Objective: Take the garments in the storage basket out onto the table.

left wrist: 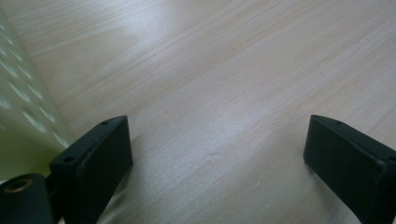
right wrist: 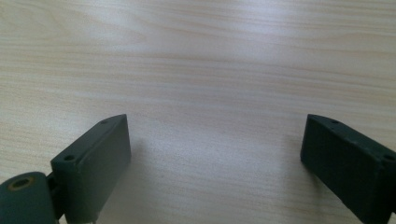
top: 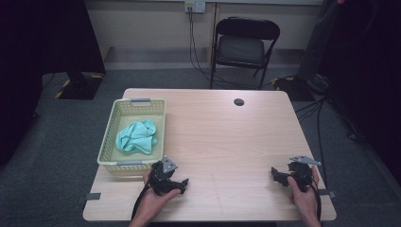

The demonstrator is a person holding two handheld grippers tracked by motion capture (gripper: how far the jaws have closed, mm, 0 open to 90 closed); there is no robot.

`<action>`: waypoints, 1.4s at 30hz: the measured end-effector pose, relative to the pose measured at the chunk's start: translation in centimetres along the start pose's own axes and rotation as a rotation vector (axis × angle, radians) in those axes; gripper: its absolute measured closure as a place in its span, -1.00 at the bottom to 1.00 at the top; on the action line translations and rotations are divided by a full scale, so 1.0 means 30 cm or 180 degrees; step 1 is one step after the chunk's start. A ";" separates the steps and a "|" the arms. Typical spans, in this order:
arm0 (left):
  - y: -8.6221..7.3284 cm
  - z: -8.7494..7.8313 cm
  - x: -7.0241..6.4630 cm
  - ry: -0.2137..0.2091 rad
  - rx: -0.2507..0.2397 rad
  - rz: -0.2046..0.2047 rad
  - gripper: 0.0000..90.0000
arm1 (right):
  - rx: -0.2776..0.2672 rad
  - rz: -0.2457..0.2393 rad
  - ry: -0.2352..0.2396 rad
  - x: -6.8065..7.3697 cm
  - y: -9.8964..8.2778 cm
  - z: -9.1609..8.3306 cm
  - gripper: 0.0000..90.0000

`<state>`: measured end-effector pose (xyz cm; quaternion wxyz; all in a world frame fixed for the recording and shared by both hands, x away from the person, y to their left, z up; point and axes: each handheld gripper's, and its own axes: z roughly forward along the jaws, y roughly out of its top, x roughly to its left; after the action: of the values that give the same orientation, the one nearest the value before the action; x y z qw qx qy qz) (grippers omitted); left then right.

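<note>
A teal cloth (top: pixel 137 137) lies crumpled in a pale basket (top: pixel 107 146) near the desk's (top: pixel 227 137) left edge. Both claws rest released and empty near the front edge: the left gripper (top: pixel 182 184) just beside the basket's front corner, the right gripper (top: pixel 275 176) by the right edge.

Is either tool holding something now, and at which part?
Nothing is held. The left tool and the right tool both stand open over the bare table.
</note>
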<state>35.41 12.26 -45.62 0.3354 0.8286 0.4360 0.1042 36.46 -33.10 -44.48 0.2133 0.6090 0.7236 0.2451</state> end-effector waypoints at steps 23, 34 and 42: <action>0.021 -0.019 -0.003 -0.0142 0.0176 0.0107 -0.67 | 0.0002 0.0019 -0.0020 0.003 -0.002 -0.002 -0.83; 0.038 -0.064 0.005 -0.0105 0.0027 0.0115 -0.64 | 0.0001 0.0018 -0.0020 0.003 -0.002 -0.002 -0.83; 0.042 -0.083 -0.008 -0.0259 0.0017 0.0154 -0.62 | 0.0002 0.0018 -0.0019 0.003 -0.002 -0.002 -0.83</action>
<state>34.92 12.73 -42.90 0.3481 0.8433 0.4021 0.0774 36.37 -33.03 -44.46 0.2146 0.6118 0.7213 0.2436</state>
